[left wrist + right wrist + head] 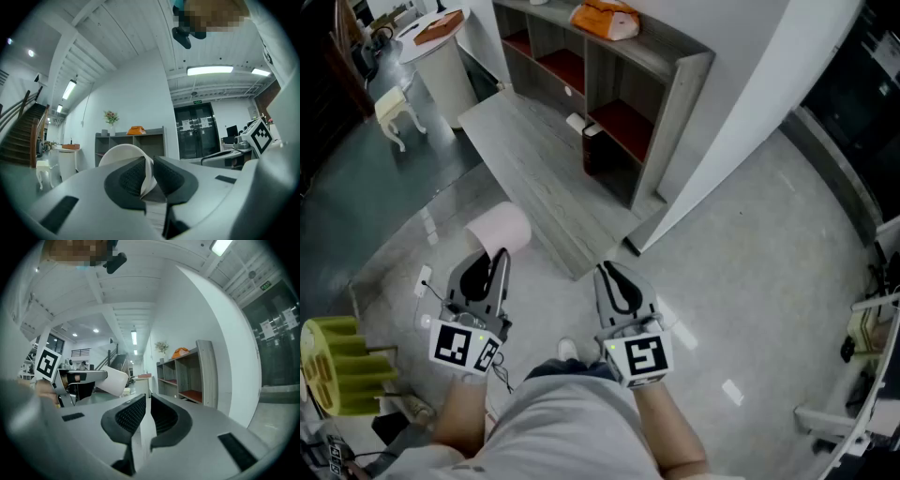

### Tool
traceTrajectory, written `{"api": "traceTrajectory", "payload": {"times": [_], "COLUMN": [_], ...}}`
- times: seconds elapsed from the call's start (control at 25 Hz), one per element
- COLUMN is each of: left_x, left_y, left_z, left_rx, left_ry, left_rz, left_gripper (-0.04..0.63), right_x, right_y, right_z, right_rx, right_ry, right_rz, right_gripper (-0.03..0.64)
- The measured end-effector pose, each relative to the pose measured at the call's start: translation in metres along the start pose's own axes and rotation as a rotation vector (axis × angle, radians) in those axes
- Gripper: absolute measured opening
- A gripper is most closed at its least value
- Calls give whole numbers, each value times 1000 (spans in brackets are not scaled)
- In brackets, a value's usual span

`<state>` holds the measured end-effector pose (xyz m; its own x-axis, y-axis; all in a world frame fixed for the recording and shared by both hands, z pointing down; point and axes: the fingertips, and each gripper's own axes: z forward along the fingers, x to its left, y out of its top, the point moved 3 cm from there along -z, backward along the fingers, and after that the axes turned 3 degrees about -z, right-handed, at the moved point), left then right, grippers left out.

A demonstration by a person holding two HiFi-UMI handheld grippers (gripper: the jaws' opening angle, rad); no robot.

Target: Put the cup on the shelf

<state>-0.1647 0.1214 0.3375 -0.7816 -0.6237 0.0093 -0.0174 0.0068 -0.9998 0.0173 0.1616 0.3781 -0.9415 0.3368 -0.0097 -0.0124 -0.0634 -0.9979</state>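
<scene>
Dark ribbed pads (129,176) of our left gripper (150,171) pinch a single wall of the pale cup (123,152), which juts forward on its side past the fingertips, held in the air well short of its goal. Our right gripper (146,411) rides alongside, its jaws drawn together on nothing. Ahead, beyond a grey board (539,183) lying on the floor, stands the grey shelf (670,75), an orange bundle (605,19) on its top and its red-floored compartments open toward us.

We judge the grip the weak point. Only one thin side of the cup is caught, so its weight hangs off the pads, and a jolt on the way could twist it loose. At the shelf, the cup's far end could strike a divider or an edge if we come in crooked. The board underfoot could also upset our step.
</scene>
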Motion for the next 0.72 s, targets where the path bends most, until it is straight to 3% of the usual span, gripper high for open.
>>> {"api": "traceTrajectory", "payload": {"times": [0.4, 0.72], "left_x": [28, 40], "left_y": [-9, -14], "left_z": [-19, -9], "left_rx": [-1, 2], "left_ry": [-39, -71], "left_rz": [-25, -23], "left_gripper": [61, 61], "right_x": [29, 21], "right_y": [4, -10], "right_z": [8, 12], "right_rx": [-21, 31], "right_ry": [-53, -113], "right_rz": [7, 2], "right_gripper": [44, 45]}}
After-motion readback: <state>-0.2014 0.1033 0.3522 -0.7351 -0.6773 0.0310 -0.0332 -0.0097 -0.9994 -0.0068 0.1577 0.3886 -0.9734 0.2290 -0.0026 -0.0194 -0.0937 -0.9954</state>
